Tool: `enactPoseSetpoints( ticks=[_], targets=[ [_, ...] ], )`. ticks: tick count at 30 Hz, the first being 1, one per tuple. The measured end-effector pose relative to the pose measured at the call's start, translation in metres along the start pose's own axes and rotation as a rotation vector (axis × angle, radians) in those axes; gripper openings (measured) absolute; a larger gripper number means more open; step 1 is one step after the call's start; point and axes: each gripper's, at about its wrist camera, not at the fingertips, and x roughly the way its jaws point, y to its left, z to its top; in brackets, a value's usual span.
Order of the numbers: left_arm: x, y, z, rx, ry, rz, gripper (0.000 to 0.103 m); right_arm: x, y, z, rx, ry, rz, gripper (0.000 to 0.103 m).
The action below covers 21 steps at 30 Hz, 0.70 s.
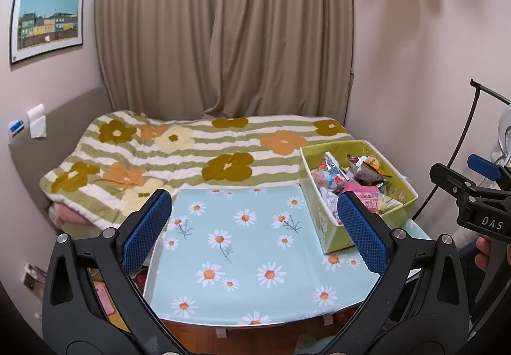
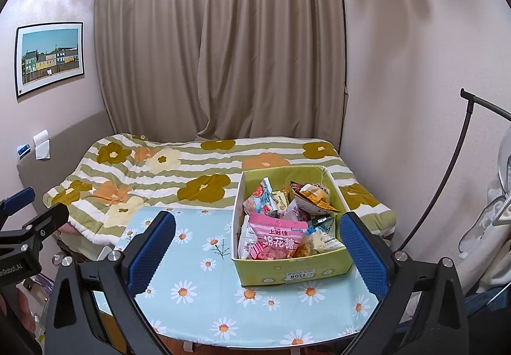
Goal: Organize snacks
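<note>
My left gripper [image 1: 255, 227] has its jaws spread wide with nothing between the blue pads but the daisy-print tablecloth [image 1: 242, 262]; the green snack box [image 1: 335, 227] sits at the right of that frame, its near corner just behind my right-hand pad and outside the gap. My right gripper [image 2: 257, 251] is spread just as wide and holds nothing. In its view the box [image 2: 287, 272] fills the right half of the gap between my pads, standing on the cloth [image 2: 198, 307] beyond my fingertips, its right wall close to the right pad. Heaped inside are loose packets, with a pink marshmallow bag [image 2: 278, 240] at the front and a yellow-and-white wrapped snack [image 2: 314, 195] at the back right. Beyond the table, across the middle of both frames, lies a flowered striped quilt [image 2: 166, 176].
</note>
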Motion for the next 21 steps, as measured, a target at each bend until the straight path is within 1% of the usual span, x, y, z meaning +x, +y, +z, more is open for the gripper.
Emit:
enactPoseSetpoints(
  ticks=[8,12,15,21],
  targets=[
    [0.0013,-0.0039,0.0004,0.003,-0.001,0.019,0.103,0.0029,-0.0026,0.0007,-0.001,0.005,-0.001,0.102],
    [-0.0065,-0.0063,0.001,0.011,-0.05,0.034,0.103,0.003,-0.0024,0.0008,-0.001,0.007,-0.001,0.102],
    [-0.0073,-0.008,0.0015,0.02,-0.055,0.067,0.103,0.0047,-0.0025,0.0013,-0.001,0.015,-0.003,0.102],
    [-0.0063,-0.0029,-0.0024,0.003,-0.072,0.051,0.103,0.0095,0.0024,0.0,-0.012,0.026,-0.007,0.102]
  ],
)
